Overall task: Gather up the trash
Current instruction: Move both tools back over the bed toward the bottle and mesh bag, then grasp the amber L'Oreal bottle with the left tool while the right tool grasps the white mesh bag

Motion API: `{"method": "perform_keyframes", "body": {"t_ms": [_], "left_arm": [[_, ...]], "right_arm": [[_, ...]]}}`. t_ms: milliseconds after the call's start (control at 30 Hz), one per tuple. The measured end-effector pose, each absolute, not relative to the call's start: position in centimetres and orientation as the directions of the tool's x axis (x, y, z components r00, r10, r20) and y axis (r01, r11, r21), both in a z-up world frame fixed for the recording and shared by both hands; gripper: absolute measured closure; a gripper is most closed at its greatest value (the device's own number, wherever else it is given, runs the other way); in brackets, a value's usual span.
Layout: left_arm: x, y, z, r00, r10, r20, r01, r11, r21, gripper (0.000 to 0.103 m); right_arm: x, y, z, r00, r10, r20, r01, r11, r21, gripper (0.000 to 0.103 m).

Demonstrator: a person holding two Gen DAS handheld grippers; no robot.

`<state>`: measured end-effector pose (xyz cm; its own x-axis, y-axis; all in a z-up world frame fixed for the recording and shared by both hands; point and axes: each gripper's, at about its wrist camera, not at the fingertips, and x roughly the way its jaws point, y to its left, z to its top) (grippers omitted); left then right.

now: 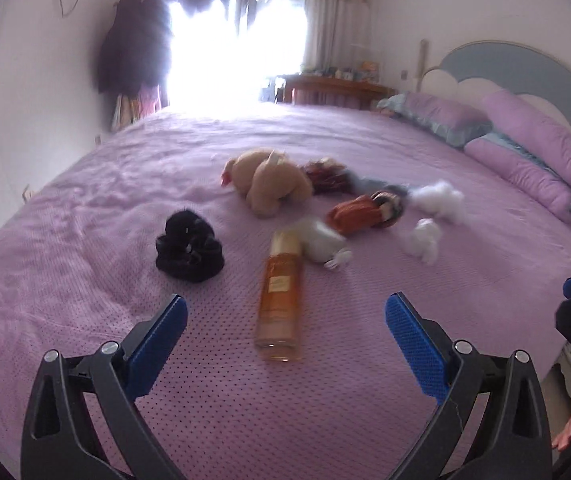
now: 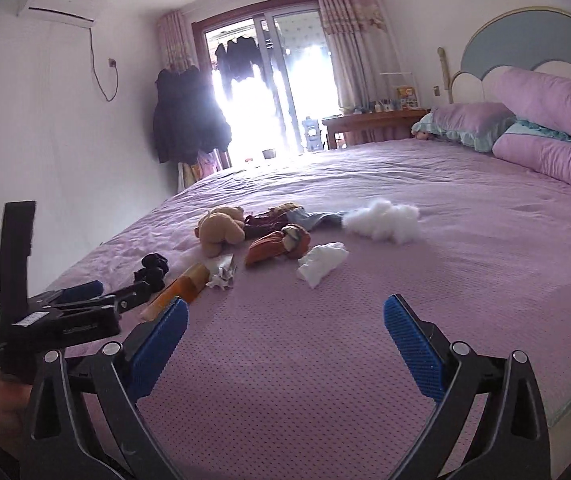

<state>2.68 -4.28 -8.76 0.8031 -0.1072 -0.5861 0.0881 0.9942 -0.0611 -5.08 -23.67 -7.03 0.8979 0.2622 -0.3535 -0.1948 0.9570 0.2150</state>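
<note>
Left wrist view, my left gripper (image 1: 285,320): jaws spread wide, nothing between the blue pads, hovering over the purple bedspread (image 1: 85,208).
Right wrist view, my right gripper (image 2: 285,320): jaws spread wide too, gripping nothing, over the same bedspread; my left gripper shows at the left edge of this view.
Amber bottle (image 1: 280,296): lying on its side straight ahead of my left gripper, base toward me, gold cap pointing away, its near end about level with the pad tips but not touched by either pad.
Crumpled tissue by the bottle (image 2: 221,272): touching or just beside the bottle's cap end; I cannot tell which.
White tissue wad (image 2: 321,262): straight ahead of my right gripper, just beside the orange cloth item.
White fluff (image 2: 383,220): farther back and right of the wad, near a grey-blue cloth.
Black scrunchie (image 1: 189,250): left of the bottle, apart from it.
Orange cloth item (image 2: 275,246): in the middle of the clutter, between the bottle and the fluff.
Tan plush toy (image 1: 269,180): behind the bottle, next to a dark reddish bundle (image 1: 327,176).
Pillows (image 1: 533,148): stacked at the headboard (image 1: 525,64), well apart from the clutter.
Room beyond: bright glass door, dark coats (image 2: 189,116) hanging on the left wall, wooden desk (image 2: 369,120) past the bed.
</note>
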Motion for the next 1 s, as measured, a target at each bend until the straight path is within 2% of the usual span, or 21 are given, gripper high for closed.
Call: {"method": "perform_keyframes", "body": {"t_ms": [133, 400, 467, 533, 600, 900, 967, 1000], "left_arm": [[4.8, -4.0, -10.7, 0.771, -0.077, -0.632, 0.054, 0.997, -0.056, 0.004], [8.2, -4.7, -12.3, 0.729, -0.161, -0.665, 0.087, 0.986, -0.143, 0.005], [8.8, -4.8, -12.4, 0.728, -0.164, -0.666, 0.091, 0.985, -0.143, 0.011], [9.7, -5.0, -12.8, 0.710, -0.174, -0.683, 0.098, 0.984, -0.148, 0.029], [10.4, -5.1, -13.2, 0.692, -0.179, -0.699, 0.098, 0.983, -0.155, 0.038], [12.5, -6.5, -14.0, 0.669, -0.151, -0.728, 0.138, 0.987, -0.078, 0.036], [12.5, -6.1, -14.0, 0.672, -0.157, -0.724, 0.133, 0.987, -0.090, 0.046], [12.5, -5.9, -13.9, 0.676, -0.159, -0.719, 0.129, 0.987, -0.097, 0.061]], "right_arm": [[-4.2, -21.9, -7.2, 0.892, 0.276, -0.358, -0.222, 0.958, 0.184, 0.008], [-2.0, -21.4, -7.8, 0.872, 0.297, -0.389, -0.237, 0.952, 0.195, 0.008], [-1.6, -21.4, -7.9, 0.870, 0.299, -0.392, -0.237, 0.951, 0.199, 0.008], [-1.1, -21.4, -8.1, 0.867, 0.300, -0.398, -0.235, 0.950, 0.204, 0.008], [-0.7, -21.4, -8.3, 0.863, 0.304, -0.403, -0.237, 0.949, 0.209, 0.008], [1.2, -20.7, -9.0, 0.836, 0.342, -0.429, -0.248, 0.933, 0.260, 0.008], [1.4, -20.7, -9.0, 0.832, 0.355, -0.427, -0.255, 0.927, 0.274, 0.008], [1.5, -20.6, -9.0, 0.832, 0.354, -0.426, -0.254, 0.927, 0.274, 0.008]]}}
